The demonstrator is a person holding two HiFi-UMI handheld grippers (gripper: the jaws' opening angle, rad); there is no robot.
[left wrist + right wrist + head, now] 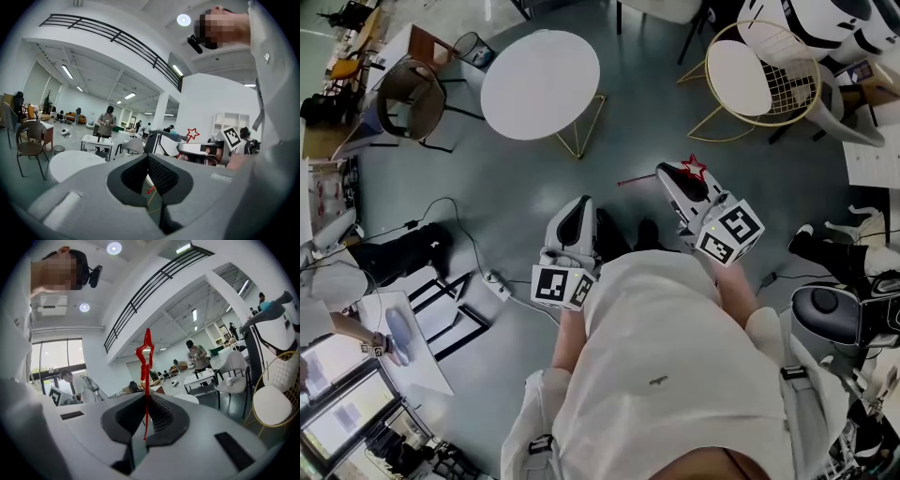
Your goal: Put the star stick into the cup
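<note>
A thin red star stick (693,167) is clamped crosswise in my right gripper (669,175), star end to the right and the bare end pointing left over the grey floor. Seen from the right gripper view, the stick (146,357) stands upright between the shut pads of that gripper (146,398), star on top. My left gripper (580,206) hovers lower left of it, jaws shut and empty. From the left gripper (148,158), the star (191,134) and the right gripper (199,149) show to the right. I cannot make out a cup close by.
A round white table (541,84) with gold legs stands ahead on the floor. A gold wire chair (750,75) sits at upper right, a brown chair (411,98) at upper left. Cables and a power strip (495,281) lie at left. A person (107,123) stands far off.
</note>
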